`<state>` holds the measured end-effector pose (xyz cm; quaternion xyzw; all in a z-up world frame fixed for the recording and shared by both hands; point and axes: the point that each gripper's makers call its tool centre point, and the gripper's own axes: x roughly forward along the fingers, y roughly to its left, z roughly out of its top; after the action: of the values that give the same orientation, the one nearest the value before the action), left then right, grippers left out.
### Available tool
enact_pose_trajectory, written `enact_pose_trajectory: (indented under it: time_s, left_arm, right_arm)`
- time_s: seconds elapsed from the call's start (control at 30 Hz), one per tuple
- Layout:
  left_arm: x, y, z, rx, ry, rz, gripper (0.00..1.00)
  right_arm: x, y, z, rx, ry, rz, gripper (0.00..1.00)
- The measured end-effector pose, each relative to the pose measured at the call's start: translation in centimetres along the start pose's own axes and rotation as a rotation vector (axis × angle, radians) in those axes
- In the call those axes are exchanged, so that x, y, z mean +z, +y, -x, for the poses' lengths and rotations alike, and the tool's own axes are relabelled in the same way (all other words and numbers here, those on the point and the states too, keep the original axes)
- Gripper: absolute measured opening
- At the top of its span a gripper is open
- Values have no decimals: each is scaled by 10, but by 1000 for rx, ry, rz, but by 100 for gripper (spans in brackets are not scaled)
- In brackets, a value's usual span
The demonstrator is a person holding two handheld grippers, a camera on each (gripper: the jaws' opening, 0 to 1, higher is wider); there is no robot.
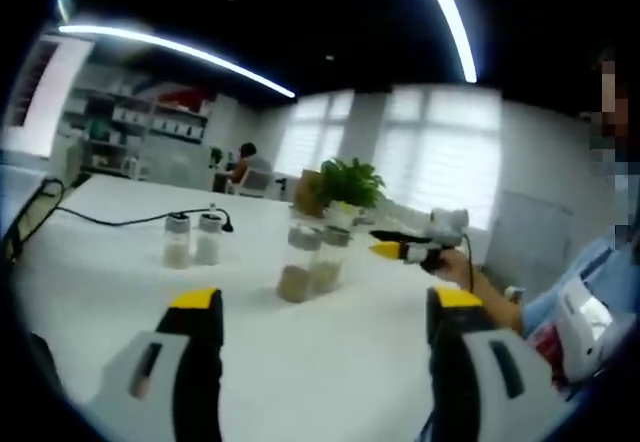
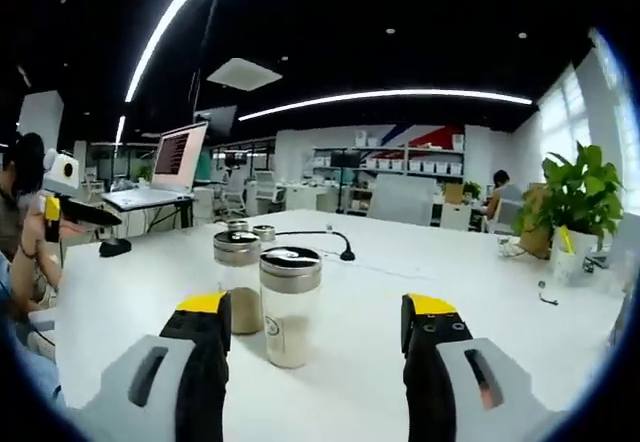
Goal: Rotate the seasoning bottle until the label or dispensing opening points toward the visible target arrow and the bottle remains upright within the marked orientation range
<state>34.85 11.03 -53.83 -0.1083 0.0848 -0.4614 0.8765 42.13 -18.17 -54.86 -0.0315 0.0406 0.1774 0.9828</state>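
Two glass seasoning bottles with metal caps stand upright side by side on the white table, the nearer bottle holding pale powder and its neighbour a browner one. My right gripper is open just short of them, the nearer bottle slightly left of centre. In the left gripper view the same pair stands ahead of my open left gripper, well beyond its jaws. The right gripper, held in a hand, comes in from the right, close to that pair.
A second bottle pair stands farther along the table, beside a black cable. A potted plant, a laptop and a mouse sit on the table. A person is at its edge.
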Motion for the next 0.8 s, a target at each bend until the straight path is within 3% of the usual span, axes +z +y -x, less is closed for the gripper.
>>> enact_pose_trajectory:
  time_s: [0.1, 0.23, 0.3, 0.37, 0.43, 0.53, 0.67, 0.8]
  left_arm:
    - [5, -4, 3, -4, -12, -23, 89]
    - [7, -8, 6, -19, -11, -56, 79]
    - [11, -8, 5, -11, -31, -36, 83]
    - [18, -3, 4, 26, -71, 19, 87]
    - [26, -5, 5, 10, -119, 44, 91]
    - [31, -7, 9, 4, -139, 41, 98]
    - [28, -9, 10, 37, -101, -58, 99]
    - [31, -11, 10, 34, -115, -66, 100]
  right_arm:
    - [12, -6, 17, -49, -44, -13, 84]
    - [31, -17, 46, -149, -138, 32, 72]
    - [33, -16, 56, -155, -157, 25, 79]
    - [45, -18, 70, -193, -222, 42, 77]
    - [50, -13, 83, -187, -250, 55, 74]
    - [57, -12, 98, -200, -276, 33, 82]
    - [58, -12, 114, -210, -297, 2, 100]
    - [65, -9, 131, -204, -372, -49, 99]
